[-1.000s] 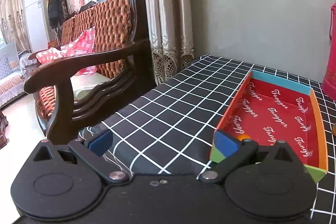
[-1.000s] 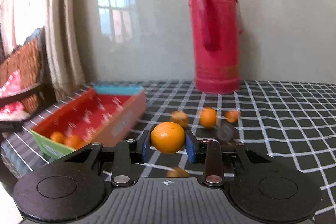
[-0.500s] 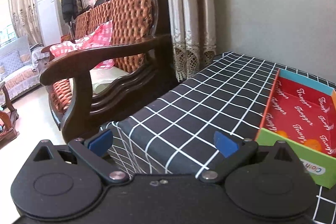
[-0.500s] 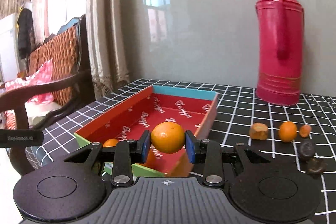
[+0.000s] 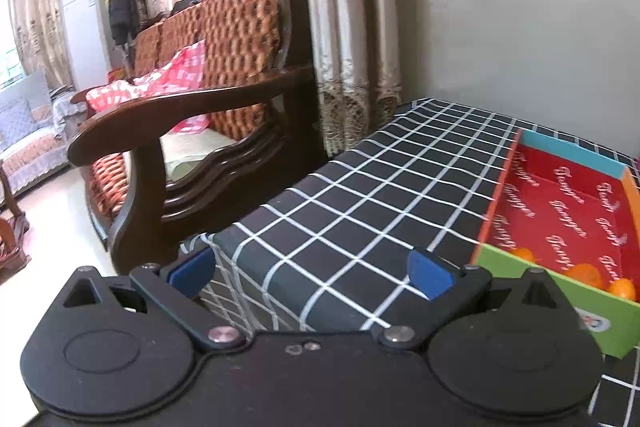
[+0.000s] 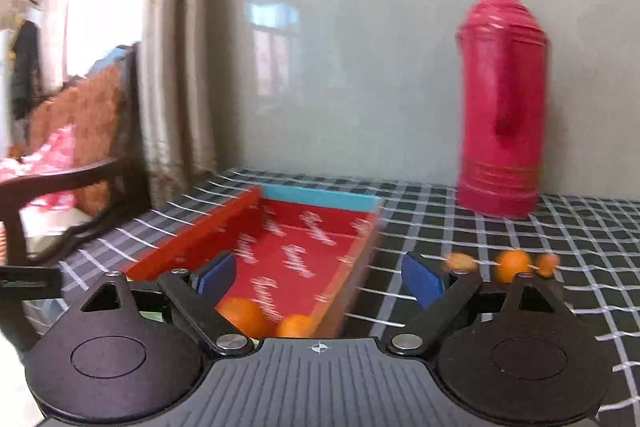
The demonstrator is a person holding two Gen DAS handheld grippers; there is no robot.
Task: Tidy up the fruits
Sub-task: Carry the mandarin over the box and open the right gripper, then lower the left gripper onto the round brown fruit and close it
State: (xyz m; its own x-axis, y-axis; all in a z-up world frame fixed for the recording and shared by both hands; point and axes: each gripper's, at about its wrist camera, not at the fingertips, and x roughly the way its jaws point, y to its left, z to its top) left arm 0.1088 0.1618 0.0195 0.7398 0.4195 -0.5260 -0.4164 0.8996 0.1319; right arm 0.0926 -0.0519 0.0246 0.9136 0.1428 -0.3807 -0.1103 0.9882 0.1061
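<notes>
A red-lined cardboard tray [image 6: 192, 239] lies on the black checked tablecloth. In the right wrist view my right gripper [image 6: 318, 277] is open and empty above the tray's near end, with two oranges [image 6: 242, 313] in the tray below it. More oranges [image 6: 514, 265] lie loose on the cloth to the right. In the left wrist view my left gripper [image 5: 310, 269] is open and empty over the table's left front corner, left of the tray [image 5: 494, 205], where three oranges [image 5: 584, 275] sit at the near end.
A tall red thermos [image 6: 500, 107] stands at the back right by the wall. A wooden armchair [image 5: 180, 115] stands close to the table's left edge [image 5: 280, 203]. Curtains [image 5: 352, 27] hang behind it.
My right gripper has opened and let go of the orange, which now lies in the tray. The left gripper has drifted slightly left and stayed open.
</notes>
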